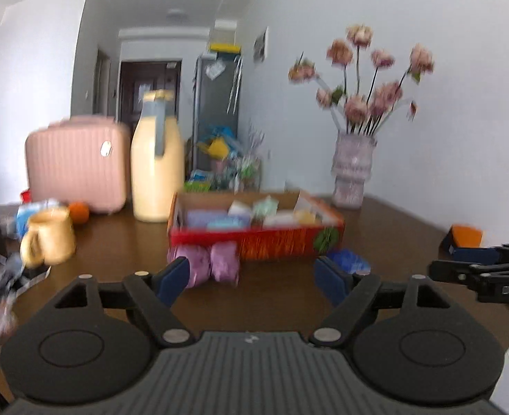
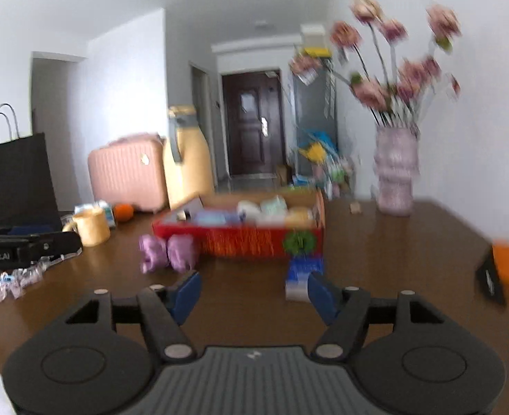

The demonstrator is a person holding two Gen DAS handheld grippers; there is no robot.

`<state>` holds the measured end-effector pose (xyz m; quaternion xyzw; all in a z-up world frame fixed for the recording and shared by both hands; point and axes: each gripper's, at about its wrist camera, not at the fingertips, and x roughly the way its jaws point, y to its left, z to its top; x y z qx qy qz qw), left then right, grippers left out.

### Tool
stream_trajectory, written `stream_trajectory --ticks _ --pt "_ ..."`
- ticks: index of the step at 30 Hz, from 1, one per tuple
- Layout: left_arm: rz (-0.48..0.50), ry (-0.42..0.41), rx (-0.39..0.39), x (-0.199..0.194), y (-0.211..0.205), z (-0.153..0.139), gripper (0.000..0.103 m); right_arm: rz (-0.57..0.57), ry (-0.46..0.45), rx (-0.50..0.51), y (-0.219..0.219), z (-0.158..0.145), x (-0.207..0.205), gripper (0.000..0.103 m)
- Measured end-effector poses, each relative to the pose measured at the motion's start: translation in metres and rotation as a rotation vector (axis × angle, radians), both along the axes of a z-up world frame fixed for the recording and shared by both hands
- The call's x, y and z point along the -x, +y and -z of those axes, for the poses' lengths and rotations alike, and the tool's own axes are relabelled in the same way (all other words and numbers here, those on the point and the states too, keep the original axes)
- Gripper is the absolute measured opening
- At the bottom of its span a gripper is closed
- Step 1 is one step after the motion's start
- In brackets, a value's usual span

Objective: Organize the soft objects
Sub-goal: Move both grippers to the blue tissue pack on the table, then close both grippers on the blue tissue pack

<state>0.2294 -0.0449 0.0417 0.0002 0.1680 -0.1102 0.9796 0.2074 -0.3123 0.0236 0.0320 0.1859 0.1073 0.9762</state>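
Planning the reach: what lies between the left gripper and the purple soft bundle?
Only bare brown wooden table, seen in the left wrist view, before the purple soft bundle.

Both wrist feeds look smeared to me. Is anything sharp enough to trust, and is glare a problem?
Left wrist view: motion blur smears the red box and purple bundles; only the left gripper is crisp. Right wrist view: the same, the flowers streaked, the right gripper sharp. Fisheye bends the walls; no strong glare.

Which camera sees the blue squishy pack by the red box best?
The right wrist view. There the blue pack shows nearly whole on the table before the red box, only its corner behind a finger. In the left wrist view a finger hides much of it.
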Motion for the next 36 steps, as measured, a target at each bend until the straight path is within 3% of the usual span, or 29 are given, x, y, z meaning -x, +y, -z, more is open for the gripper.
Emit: stream_trajectory --ticks 6,9,20,23,25,27,31,32,34,36 --pt "-0.013 0.061 0.009 -0.003 0.004 0.019 0.081 0.035 0.072 0.012 -0.005 0.027 0.0 0.068" --pt "-0.004 0.073 0.012 -0.014 0.002 0.023 0.081 0.055 0.077 0.031 -0.004 0.033 -0.015 0.075" --pt "0.036 0.154 -0.01 -0.104 -0.019 0.042 0.081 0.112 0.221 0.141 0.004 0.066 -0.172 0.074" --pt "0.041 0.168 -0.02 -0.125 -0.023 0.046 0.081 0.085 0.248 0.137 0.005 0.072 -0.201 0.067" --pt "0.043 0.176 -0.024 -0.135 -0.024 0.049 0.081 0.064 0.268 0.134 0.009 0.078 -0.212 0.053" --pt "0.04 0.185 -0.021 -0.14 -0.023 0.051 0.081 0.017 0.247 0.147 0.017 0.081 -0.209 0.053" --pt "0.081 0.205 0.017 -0.144 -0.021 0.055 0.081 -0.273 0.192 0.219 0.039 0.082 -0.173 0.053" --pt "0.091 0.215 0.02 -0.147 -0.022 0.058 0.081 -0.287 0.181 0.274 0.043 0.082 -0.164 0.054" --pt "0.093 0.227 0.012 -0.15 -0.025 0.061 0.08 -0.215 0.148 0.346 0.04 0.081 -0.152 0.069" --pt "0.105 0.239 0.011 -0.155 -0.029 0.064 0.08 -0.112 0.141 0.327 0.026 0.075 -0.147 0.069"
